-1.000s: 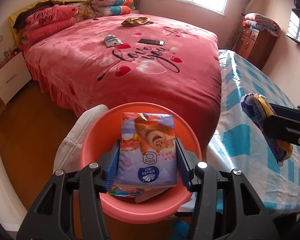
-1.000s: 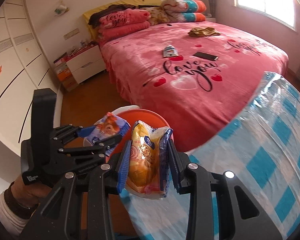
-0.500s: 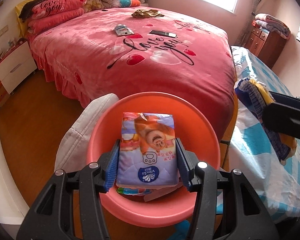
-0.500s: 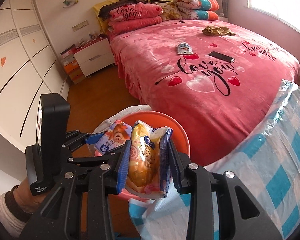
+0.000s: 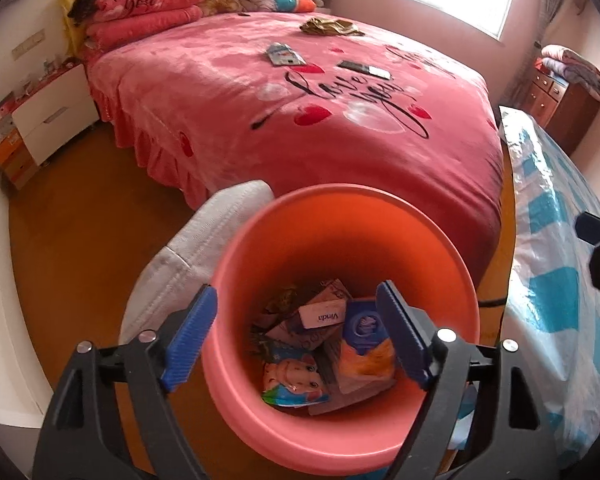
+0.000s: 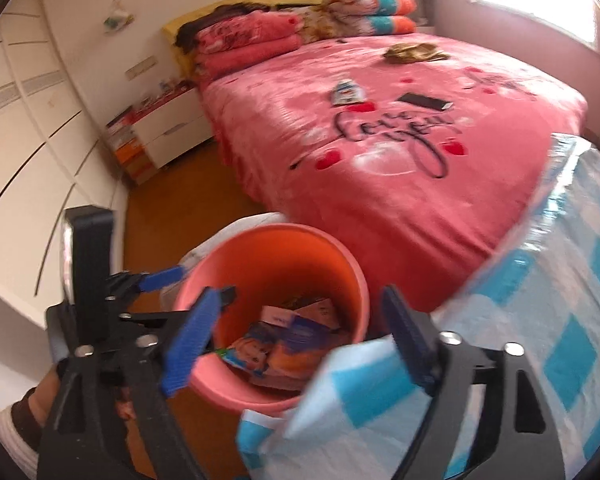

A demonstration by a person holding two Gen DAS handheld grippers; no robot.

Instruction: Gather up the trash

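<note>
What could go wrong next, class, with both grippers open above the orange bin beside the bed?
1. The left gripper and right gripper hang close together, so they may collide when withdrawing.
2. A finger could catch the orange bin rim and tip it.
3. The wrapper remains on the bed; the phone nearby could be grabbed instead.

Left tongs [image 5: 296, 340]: black angular frame, ribbed blue pads, silver screw heads.
Right tongs [image 6: 296, 344]: same black frame, blue pads, silver screws.
Left hand [image 6: 40, 404]: dark brown cuff over a white ribbed sleeve.
</note>
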